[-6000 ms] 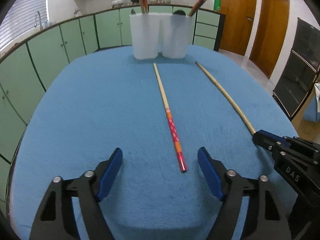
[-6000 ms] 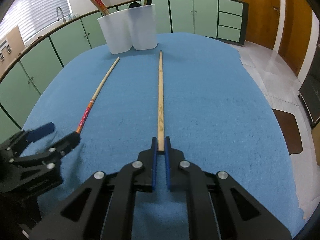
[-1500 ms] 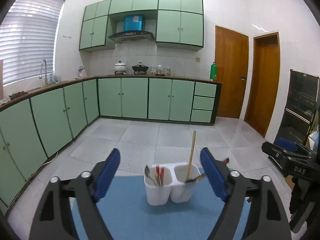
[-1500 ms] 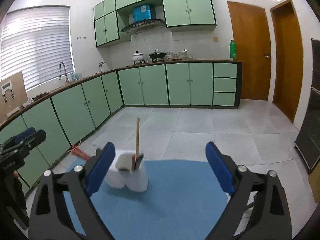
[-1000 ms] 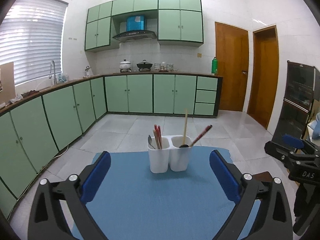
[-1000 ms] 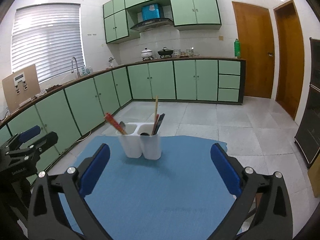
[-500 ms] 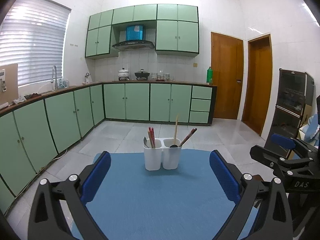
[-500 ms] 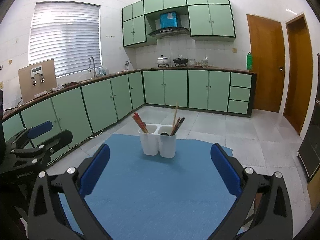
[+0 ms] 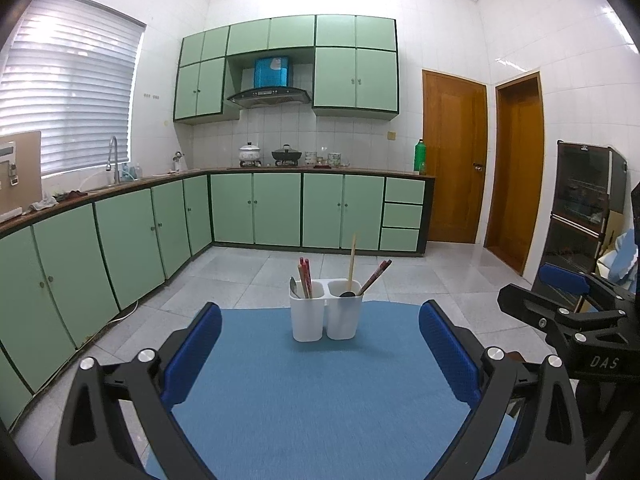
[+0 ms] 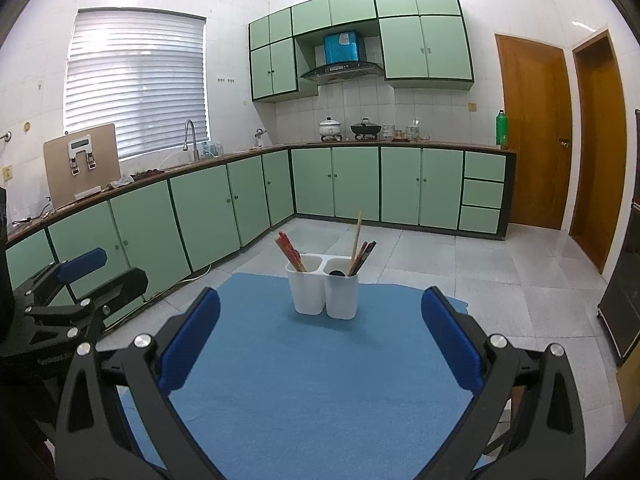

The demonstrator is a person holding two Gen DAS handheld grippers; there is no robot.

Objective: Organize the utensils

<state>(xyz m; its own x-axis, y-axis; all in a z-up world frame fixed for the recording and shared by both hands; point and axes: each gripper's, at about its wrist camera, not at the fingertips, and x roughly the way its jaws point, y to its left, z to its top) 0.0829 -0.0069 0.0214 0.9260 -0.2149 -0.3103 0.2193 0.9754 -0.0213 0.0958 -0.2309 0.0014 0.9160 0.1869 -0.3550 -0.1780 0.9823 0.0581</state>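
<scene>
right now both tongs hang wide apart and hold nothing: the left tongs (image 9: pixel 320 354) and the right tongs (image 10: pixel 320 336) each frame the same white two-cup utensil holder (image 9: pixel 326 314) that stands upright toward the far end of the blue mat (image 9: pixel 320 400) covering the surface. from the left view, the holder's left cup carries a pair of red chopsticks (image 9: pixel 304 280) and a spoon (image 9: pixel 294 286) leaning at its near-left rim, while the right cup carries a pale wooden chopstick (image 9: pixel 352 260) standing almost straight, a dark red-tipped chopstick (image 9: pixel 376 276) slanting out to the right, and a black ladle head (only its bowl shows). the mat around the holder lies bare. the right tongs also show at the right edge of the left view, well apart from the holder. behind, green cabinets (image 10: pixel 352 188) run along the wall, with two brown doors (image 10: pixel 536 132) further right.
</scene>
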